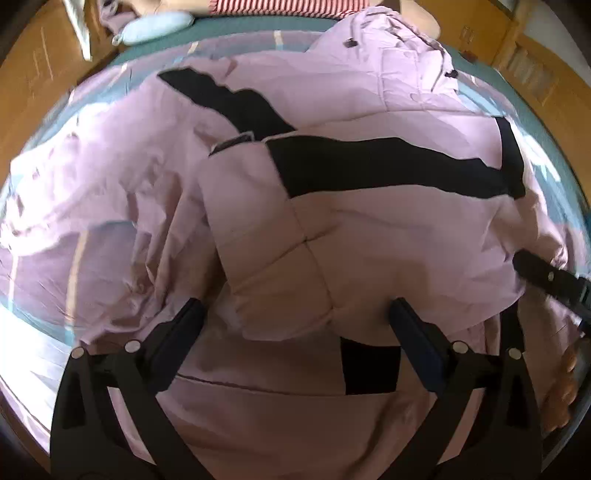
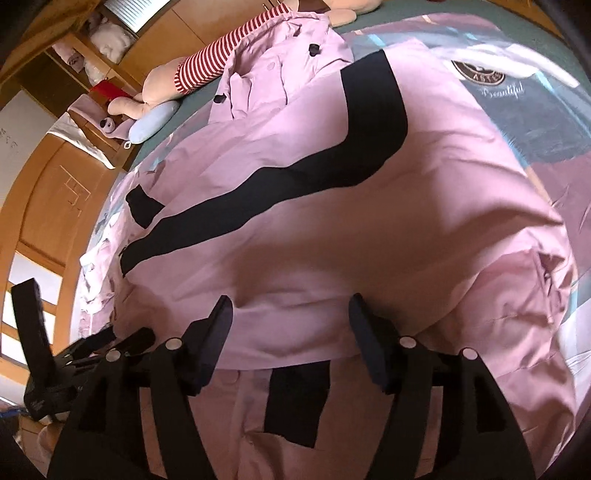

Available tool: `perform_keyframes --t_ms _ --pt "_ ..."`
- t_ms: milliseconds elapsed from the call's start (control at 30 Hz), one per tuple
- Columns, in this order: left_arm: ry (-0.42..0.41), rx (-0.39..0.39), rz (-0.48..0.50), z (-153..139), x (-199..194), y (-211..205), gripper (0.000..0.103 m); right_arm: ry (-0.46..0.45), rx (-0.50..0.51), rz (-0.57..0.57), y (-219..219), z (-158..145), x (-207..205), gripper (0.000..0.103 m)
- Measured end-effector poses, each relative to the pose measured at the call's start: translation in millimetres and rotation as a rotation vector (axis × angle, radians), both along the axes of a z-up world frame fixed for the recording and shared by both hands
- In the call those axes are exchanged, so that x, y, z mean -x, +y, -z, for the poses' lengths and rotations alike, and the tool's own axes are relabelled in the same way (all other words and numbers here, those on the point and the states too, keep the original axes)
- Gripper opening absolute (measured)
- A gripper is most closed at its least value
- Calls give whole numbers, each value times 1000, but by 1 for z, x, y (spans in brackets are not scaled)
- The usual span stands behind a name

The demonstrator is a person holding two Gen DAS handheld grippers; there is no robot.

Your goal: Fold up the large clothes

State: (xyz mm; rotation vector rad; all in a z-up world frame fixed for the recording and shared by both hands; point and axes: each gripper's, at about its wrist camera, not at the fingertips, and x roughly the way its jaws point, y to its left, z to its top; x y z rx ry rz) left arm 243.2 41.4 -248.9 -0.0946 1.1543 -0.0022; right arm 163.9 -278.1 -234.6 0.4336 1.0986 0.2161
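Observation:
A large pink padded jacket (image 1: 332, 240) with black stripes (image 1: 388, 166) lies folded over on the bed. Its folded lower edge is just in front of both grippers. My left gripper (image 1: 297, 312) hangs over that edge with its jaws wide apart, and the pads do not press the cloth. In the right wrist view the same jacket (image 2: 332, 240) fills the frame, and my right gripper (image 2: 290, 302) stands open over the fold, pads clear of the fabric. A black finger (image 1: 535, 267) of the right gripper shows at the right edge of the left wrist view.
The bed has teal and pink patterned bedding (image 1: 258, 26). At its far end lie a pale blue pillow (image 1: 155, 29) and a plush toy in red-and-white stripes (image 2: 210, 62). Wooden furniture (image 2: 44, 192) borders the bed. A hand (image 1: 565, 387) shows at the right.

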Motion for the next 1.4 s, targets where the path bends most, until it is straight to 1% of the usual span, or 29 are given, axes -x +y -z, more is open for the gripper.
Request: perform_keyframes --t_ms 67,167,300,367,400,433,467,500,533,567,633,667,733,800,900,933,967,1033,1100,1167,1200,1233,1267,1300,1333,1367,1400 --pt "-1 4 -9 1 1 0 101 0 6 -5 2 -1 0 68" --pt "-7 -23 -8 6 1 -3 101 -3 25 -15 6 -2 0 71" --pt "-49 -70 -12 8 -1 -11 101 -24 72 -42 12 -8 4 72" --pt "-83 -82 -14 3 1 -10 92 -44 98 -50 13 -14 7 72" --pt "-108 -78 -8 0 1 -10 75 -55 113 -50 13 -16 8 72" --pt "-123 -60 11 -4 0 -10 64 -70 141 -48 13 -19 9 72" --pt "-130 -65 12 -6 -1 -10 62 -87 174 -42 14 -22 11 72" --pt "-143 -72 11 -8 -2 -9 58 -112 227 -36 14 -25 13 72" --pt "-148 -73 11 -8 -2 -8 55 -132 277 -34 16 -28 14 72" --pt "-149 -69 10 -8 -3 -7 55 -150 330 -34 18 -30 15 72" --pt "-148 -57 2 -10 -5 -3 53 -171 401 -36 20 -32 15 72" --pt "-151 -57 -3 -12 -6 0 52 -176 418 -40 21 -32 15 72" --pt "-179 -84 -23 -19 -6 7 51 -189 458 -64 25 -31 16 73" --pt "-197 -101 -55 -25 -7 16 51 -213 527 -90 32 -31 19 77" --pt "-180 -70 -76 -23 -10 23 51 -253 688 -172 51 -25 23 82" --pt "-178 -79 -76 -21 -10 22 51 -259 750 -200 58 -20 23 82" --pt "-182 -108 -70 -19 -9 17 51 -257 811 -224 63 -14 23 82" --pt "-197 -151 -60 -19 -7 9 51 -234 896 -256 69 -1 17 82" --pt "-211 -172 -56 -22 -5 6 51 -212 950 -251 67 7 7 82" --pt "-224 -165 -63 -28 -5 9 51 -199 951 -219 57 8 -8 82" --pt "-231 -168 -65 -29 -5 10 51 -195 934 -198 52 7 -13 78" --pt "-243 -182 -66 -32 -6 11 51 -191 902 -172 46 4 -18 72" --pt "-255 -198 -67 -34 -9 11 51 -188 839 -156 39 1 -23 62" --pt "-275 -220 -70 -38 -13 12 51 -190 782 -154 37 -1 -26 59" --pt "-289 -240 -73 -40 -17 12 51 -193 747 -151 39 -3 -25 59" --pt "-305 -277 -80 -42 -23 13 51 -199 727 -155 42 -2 -25 59" --pt "-308 -298 -83 -42 -29 13 51 -199 726 -163 45 -1 -24 59"
